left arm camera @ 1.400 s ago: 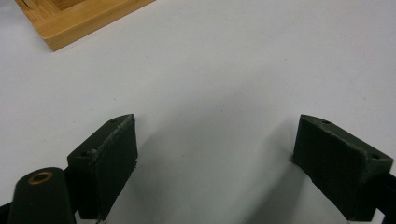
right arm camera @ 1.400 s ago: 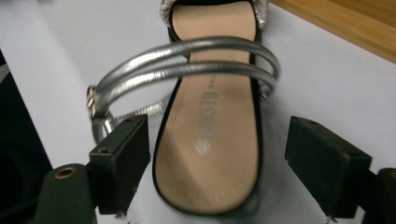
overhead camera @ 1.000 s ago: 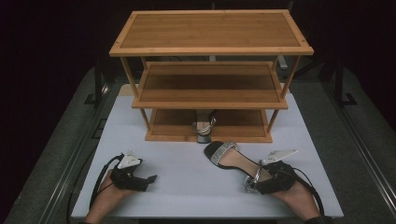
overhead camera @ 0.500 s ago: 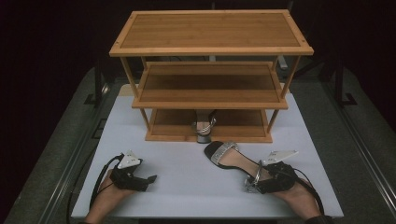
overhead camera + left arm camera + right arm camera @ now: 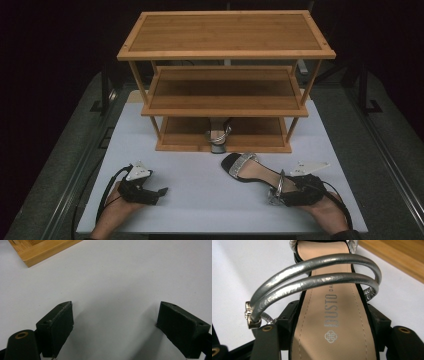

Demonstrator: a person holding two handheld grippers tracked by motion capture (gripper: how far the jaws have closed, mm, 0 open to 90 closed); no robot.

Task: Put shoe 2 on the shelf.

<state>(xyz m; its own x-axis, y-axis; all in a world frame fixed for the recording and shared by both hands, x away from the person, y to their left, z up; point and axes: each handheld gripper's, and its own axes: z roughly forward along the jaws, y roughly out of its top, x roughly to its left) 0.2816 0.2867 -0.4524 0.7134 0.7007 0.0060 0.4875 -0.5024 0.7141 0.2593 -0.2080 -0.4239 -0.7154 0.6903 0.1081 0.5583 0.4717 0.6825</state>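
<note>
Sandals: two, one (image 5: pixel 250 171) between right hand-held gripper (image 5: pixel 280 196) jaws, apparently clamped; left hand-held gripper (image 5: pixel 159 192) agape.

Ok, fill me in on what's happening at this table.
A person works a gripper in each hand before a three-tier wooden shoe rack. The right gripper is shut on the heel end of a silver-strapped sandal lying on the white mat. The left gripper rests open on the mat, holding nothing. A matching sandal already sits on the rack's bottom shelf.
</note>
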